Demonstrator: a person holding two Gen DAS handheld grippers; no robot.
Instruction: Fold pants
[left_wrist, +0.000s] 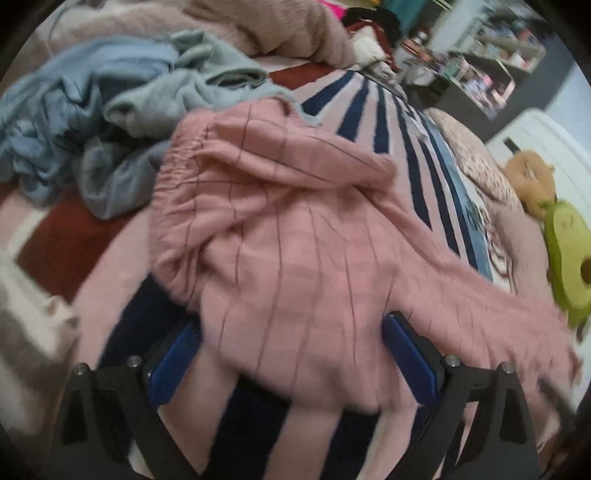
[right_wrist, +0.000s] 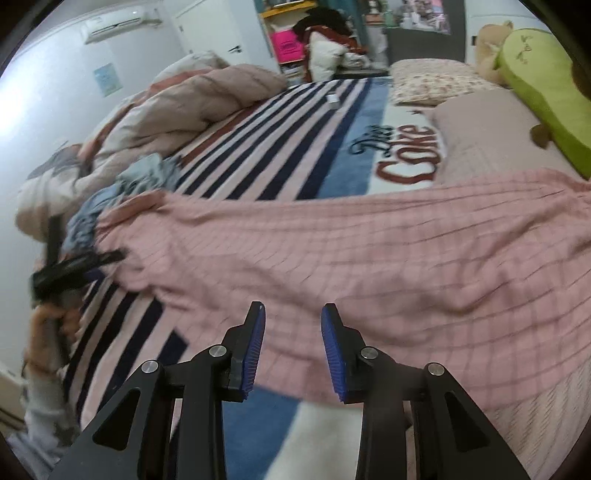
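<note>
1. The pink checked pants (left_wrist: 295, 236) lie spread across a striped blanket (left_wrist: 373, 110) on the bed; in the left wrist view they fill the centre, with the gathered elastic waistband (left_wrist: 181, 173) at about 10 o'clock and one leg trailing off toward 4 o'clock.
2. The left tool (left_wrist: 291, 354) sits at 6 o'clock in its own view, its two blue pads wide apart. The pants fabric drapes between and partly over them, but the pads do not pinch it.
3. In the right wrist view the pants (right_wrist: 332, 251) stretch from 9 o'clock to 3 o'clock across the frame's middle, their lower edge just ahead of the right tool (right_wrist: 293, 314).
4. The right tool's blue pads (right_wrist: 255, 347) stand apart with a clear gap, nothing between them; they hover over the near hem of the pants.
5. The left tool (right_wrist: 70, 269) shows blurred at 9 o'clock in the right view, at the waist end of the pants.
6. A heap of pale blue and grey clothes (left_wrist: 99, 110) lies at 10 o'clock in the left view, touching the waistband.
7. A beige quilt (right_wrist: 177, 110) is bunched at 11 o'clock in the right view.
8. A green avocado cushion (right_wrist: 543, 88) and a brown plush toy (right_wrist: 491, 48) rest at 2 o'clock, beside a floral pillow (right_wrist: 436, 81).
</note>
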